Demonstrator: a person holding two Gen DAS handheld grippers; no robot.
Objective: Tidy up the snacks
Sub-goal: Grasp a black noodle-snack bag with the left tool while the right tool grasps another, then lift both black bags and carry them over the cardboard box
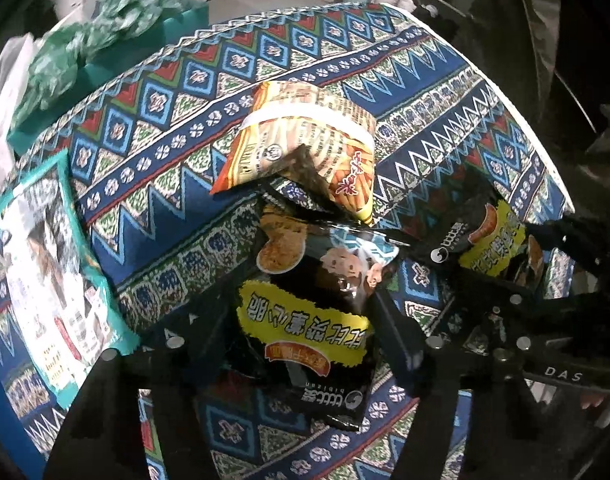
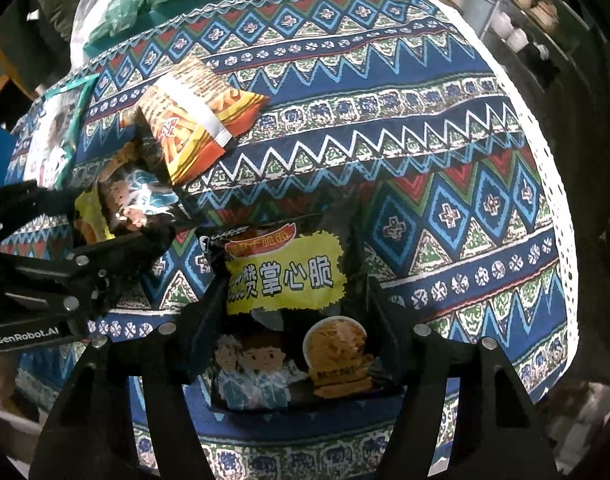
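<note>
My left gripper (image 1: 305,296) is shut on a black snack bag with a yellow label (image 1: 309,320), held just above the patterned tablecloth (image 1: 185,216). My right gripper (image 2: 289,300) is shut on a second, matching black bag (image 2: 285,320). Each gripper shows at the edge of the other's view: the right one with its bag (image 1: 493,240), the left one with its bag (image 2: 117,208). An orange chip bag (image 1: 305,144) lies on the cloth just beyond the left bag; it also shows in the right wrist view (image 2: 193,116).
A teal-edged white packet (image 1: 53,280) lies at the table's left edge, also in the right wrist view (image 2: 59,132). Green and white plastic bags (image 1: 89,40) pile beyond the far left corner. The table's white-trimmed right edge (image 2: 545,160) drops to a dark floor with shelves.
</note>
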